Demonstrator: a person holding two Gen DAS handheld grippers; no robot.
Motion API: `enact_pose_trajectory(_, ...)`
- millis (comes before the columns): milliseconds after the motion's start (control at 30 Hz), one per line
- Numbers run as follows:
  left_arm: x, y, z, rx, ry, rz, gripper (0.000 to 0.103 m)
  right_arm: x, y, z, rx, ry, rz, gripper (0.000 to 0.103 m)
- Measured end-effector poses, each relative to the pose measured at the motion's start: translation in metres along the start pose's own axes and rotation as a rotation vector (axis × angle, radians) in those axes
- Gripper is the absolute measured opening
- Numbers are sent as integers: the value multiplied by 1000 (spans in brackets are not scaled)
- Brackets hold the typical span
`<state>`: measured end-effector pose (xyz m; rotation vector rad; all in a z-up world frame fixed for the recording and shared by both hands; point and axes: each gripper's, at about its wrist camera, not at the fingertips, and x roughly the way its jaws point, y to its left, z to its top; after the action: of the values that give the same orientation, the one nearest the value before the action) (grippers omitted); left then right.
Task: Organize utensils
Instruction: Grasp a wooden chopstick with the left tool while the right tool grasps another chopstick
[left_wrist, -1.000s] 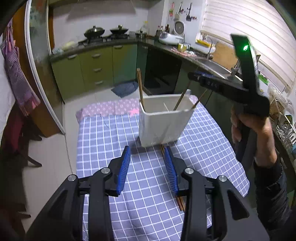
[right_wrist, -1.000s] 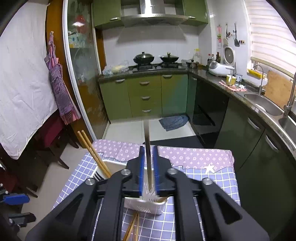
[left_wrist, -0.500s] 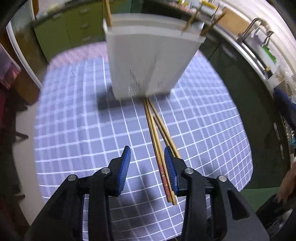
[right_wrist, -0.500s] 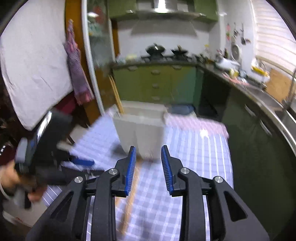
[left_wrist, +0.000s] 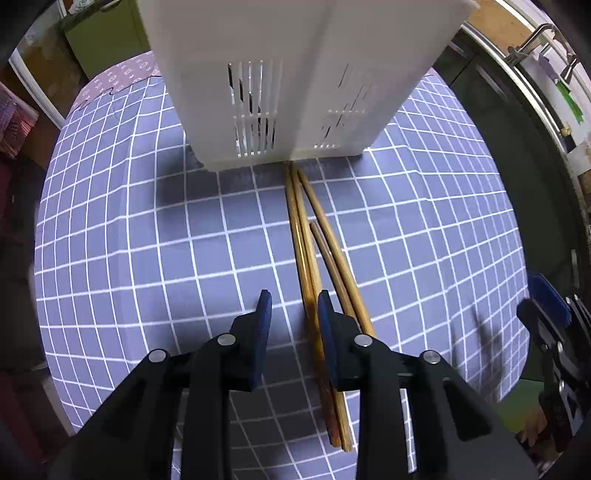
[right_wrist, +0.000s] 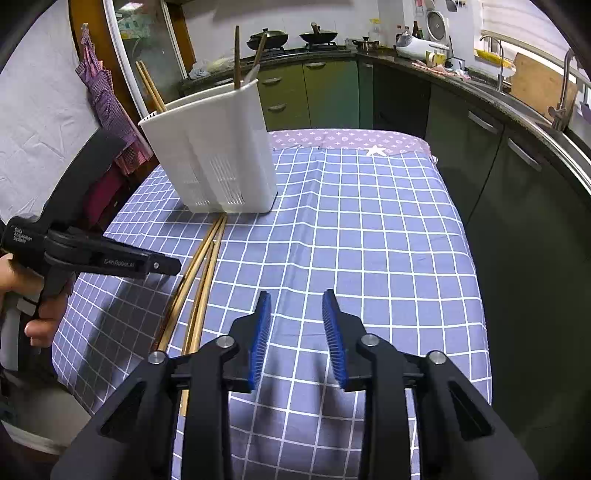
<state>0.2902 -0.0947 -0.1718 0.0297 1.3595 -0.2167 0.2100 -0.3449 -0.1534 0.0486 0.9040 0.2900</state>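
I'm holding my left gripper (left_wrist: 293, 308) open low over the chopsticks (left_wrist: 306, 236) lying before the white holder (left_wrist: 295, 74) — my right gripper (right_wrist: 295, 310) is hovering open, empty.

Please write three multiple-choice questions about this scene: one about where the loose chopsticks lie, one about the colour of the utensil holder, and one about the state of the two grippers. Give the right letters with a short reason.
1. Where do the loose chopsticks lie?
A. on the checked tablecloth, in front of the holder
B. on the floor
C. in the sink

2. What colour is the utensil holder?
A. green
B. white
C. black

3. In what state are the left gripper and the right gripper?
A. both shut on chopsticks
B. only the right holds something
C. both open, holding nothing

Answers: 1 A, they lie flat on the cloth with their far ends at the holder's base. 2 B, its slotted walls are white. 3 C, cloth shows between each pair of blue pads.
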Motion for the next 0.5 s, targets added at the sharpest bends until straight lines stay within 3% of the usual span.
enact_pose_trajectory(500, 31, -17, 19, -9, 56, 73, 22, 1, -2, 0, 11, 20, 15, 35)
